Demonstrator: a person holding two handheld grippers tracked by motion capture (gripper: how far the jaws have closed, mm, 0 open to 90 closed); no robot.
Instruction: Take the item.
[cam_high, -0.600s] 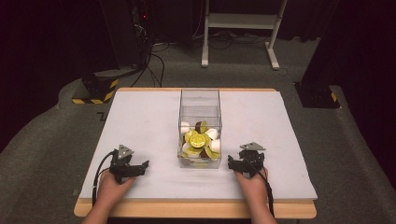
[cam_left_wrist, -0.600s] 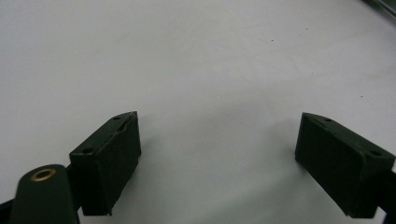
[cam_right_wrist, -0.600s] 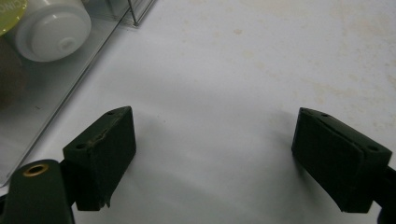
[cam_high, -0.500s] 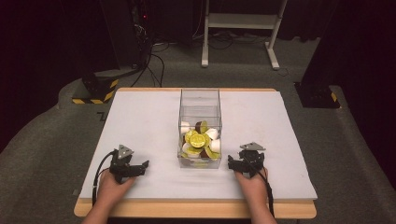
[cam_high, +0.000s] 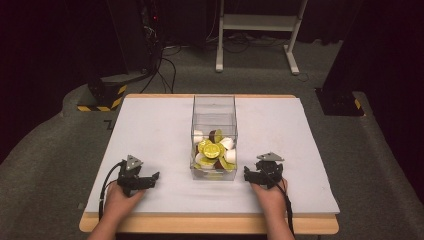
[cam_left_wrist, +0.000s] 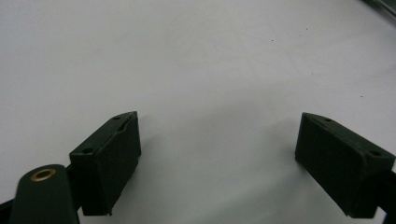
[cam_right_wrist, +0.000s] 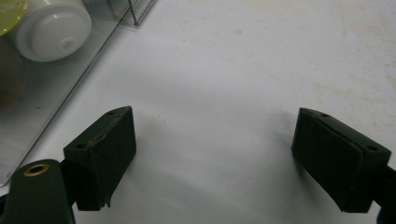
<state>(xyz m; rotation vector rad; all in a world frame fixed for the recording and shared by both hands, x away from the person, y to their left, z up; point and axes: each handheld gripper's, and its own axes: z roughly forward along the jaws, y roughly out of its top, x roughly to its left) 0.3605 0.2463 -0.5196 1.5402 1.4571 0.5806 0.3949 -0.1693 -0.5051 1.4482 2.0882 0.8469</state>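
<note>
A clear plastic box (cam_high: 214, 107) stands upright at the middle of the white table cover (cam_high: 150, 130). Inside it lie several round capsules (cam_high: 212, 150), yellow-lidded, white and brown ones. My left gripper (cam_high: 150, 177) rests on the cover near the front left, held by a hand, and its jaws stand wide open over bare cover (cam_left_wrist: 217, 149). To the right of the box my right gripper (cam_high: 252, 175) rests on the cover, open too, with nothing between its jaws (cam_right_wrist: 212, 154). In the right gripper view the box wall (cam_right_wrist: 70, 93) and a white capsule (cam_right_wrist: 51, 28) show at upper left.
The table's wooden front edge (cam_high: 210, 225) runs below both hands. Beyond the table lie dark floor, cables (cam_high: 165, 60), a white metal stand (cam_high: 257, 25) and yellow-black striped blocks (cam_high: 102, 95).
</note>
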